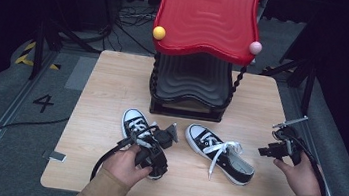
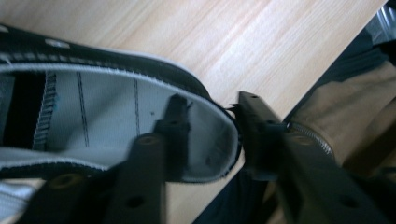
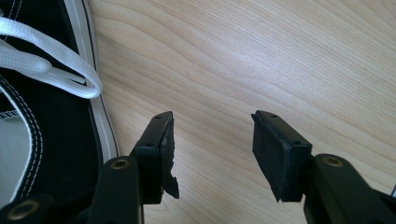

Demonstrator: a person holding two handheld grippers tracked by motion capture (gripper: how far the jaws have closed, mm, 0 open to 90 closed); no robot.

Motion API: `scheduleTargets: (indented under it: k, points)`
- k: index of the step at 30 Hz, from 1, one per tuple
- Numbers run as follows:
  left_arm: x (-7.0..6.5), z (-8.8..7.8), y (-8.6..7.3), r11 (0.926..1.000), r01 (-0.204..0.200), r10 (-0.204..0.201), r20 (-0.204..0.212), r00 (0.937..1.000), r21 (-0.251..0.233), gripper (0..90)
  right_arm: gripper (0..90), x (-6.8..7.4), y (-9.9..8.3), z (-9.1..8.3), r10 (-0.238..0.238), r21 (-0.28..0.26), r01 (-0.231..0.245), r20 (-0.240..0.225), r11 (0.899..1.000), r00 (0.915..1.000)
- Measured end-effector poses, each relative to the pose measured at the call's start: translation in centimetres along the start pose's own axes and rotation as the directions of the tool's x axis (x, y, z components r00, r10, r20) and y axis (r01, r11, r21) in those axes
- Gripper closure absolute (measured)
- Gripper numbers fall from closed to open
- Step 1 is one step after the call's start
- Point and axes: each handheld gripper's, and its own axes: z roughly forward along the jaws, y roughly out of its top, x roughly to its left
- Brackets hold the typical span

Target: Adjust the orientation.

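A dim room with cabled floor is seen around the wooden counter [image 1: 114, 80], where a red-topped black shoe rack [image 1: 191, 87] stands. Nearest the rack, the left sneaker [image 1: 134, 123] is gripped at its heel collar by the left gripper [image 2: 210, 128]; lifting it toward the rack is judged next. The right sneaker [image 1: 221, 154] lies beside it, with the right gripper [image 3: 212, 149] empty, jaws wide apart.
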Motion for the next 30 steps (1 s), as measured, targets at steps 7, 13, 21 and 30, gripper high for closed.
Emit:
scheduleTargets:
  k: [7, 13, 21, 30]
  points:
    - [0.0, -0.5, -0.6, 1.0, 0.002, -0.002, -0.016, 0.9999, -0.001, 79.7, 47.6, 0.0, 0.3, 0.1, -0.013, -0.005, 0.013, 0.004, 1.0, 0.9999]
    - [0.9, -2.5, -2.6, 0.9995, 0.024, -0.024, 0.004, 0.9997, -0.021, 81.5, 47.5, 0.2, 1.1, 0.4, -0.024, -0.007, 0.024, 0.0, 1.0, 0.9997]
    - [2.0, -3.5, -5.0, 0.9962, 0.087, -0.087, 0.002, 0.9962, -0.004, 79.8, 47.2, 0.4, 2.1, 1.0, -0.043, 0.003, 0.043, -0.008, 0.999, 0.999]
    - [3.3, -3.7, -7.3, 0.9897, 0.141, -0.14, -0.026, 0.9898, 0.026, 78.0, 47.2, 0.4, 2.5, 1.2, -0.048, 0.008, 0.049, -0.012, 0.999, 0.9988]
